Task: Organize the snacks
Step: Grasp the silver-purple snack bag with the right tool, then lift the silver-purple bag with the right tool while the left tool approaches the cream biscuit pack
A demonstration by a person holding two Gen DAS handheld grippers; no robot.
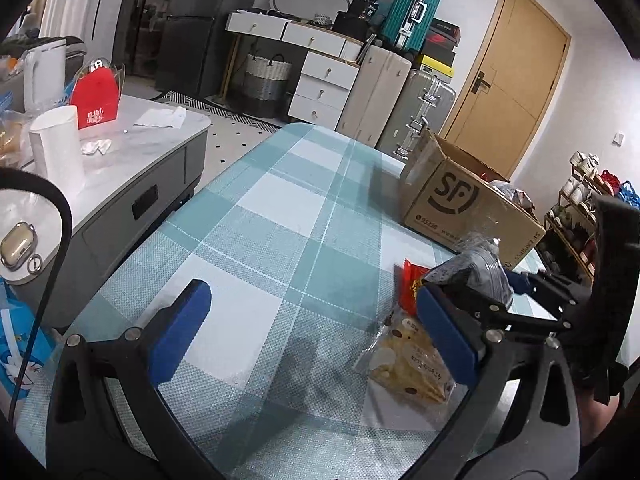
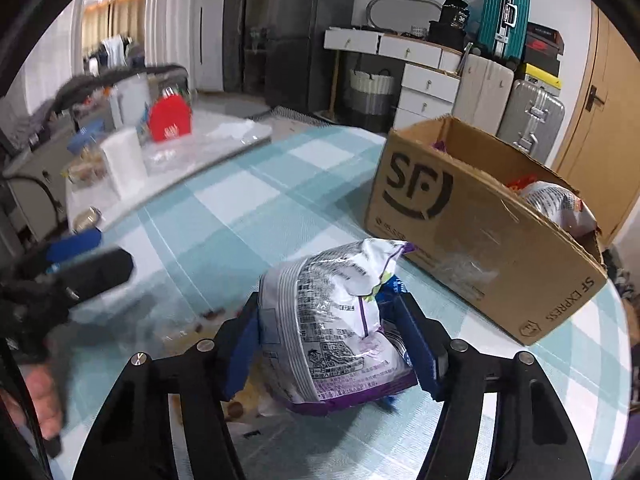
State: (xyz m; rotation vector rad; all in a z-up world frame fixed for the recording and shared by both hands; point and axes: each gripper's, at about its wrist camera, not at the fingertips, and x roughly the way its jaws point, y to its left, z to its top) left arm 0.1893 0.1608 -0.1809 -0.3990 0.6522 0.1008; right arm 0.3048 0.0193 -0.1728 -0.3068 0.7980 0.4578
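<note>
Counter point(image 1: 280, 216) with a teal-and-white checked cloth fills most of both views. A second, grey-topped counter point(image 1: 160, 136) stands to its left, apart from it, cluttered with a white paper roll point(image 1: 58, 144), a red carton point(image 1: 96, 100) and a crumpled tissue point(image 1: 160, 118).

Cardboard box point(image 2: 472, 236) marked SF sits open on the far right part of the checked counter – flaps up, several snack packs inside, one white bag point(image 2: 556, 204) poking above the rim at the near end. In the left wrist view the same box point(image 1: 460, 204) is ahead and to the right.

Right tongs point(image 2: 332, 344) are closed on a white-and-purple snack bag point(image 2: 340, 320), blue pads pressing both sides of it. The bag stands upright between the pads, crumpled top leaning toward the box, close to the box's front wall but not touching as far as I can tell. Whether its bottom rests on the counter or is lifted – cannot tell. From the left wrist view the right tongs point(image 1: 496, 292) and the bag point(image 1: 480, 268) show at the right edge, just in front of the box.

Left tongs point(image 1: 312, 336) are wide open, holding nothing, low over the cloth. They appear blurred at the left edge of the right wrist view point(image 2: 80, 264).

Still on the counter: a clear pack of pale biscuits point(image 1: 404, 360) lying flat by the left tongs' right pad, and a red packet point(image 1: 412, 280) just beyond it.
</note>
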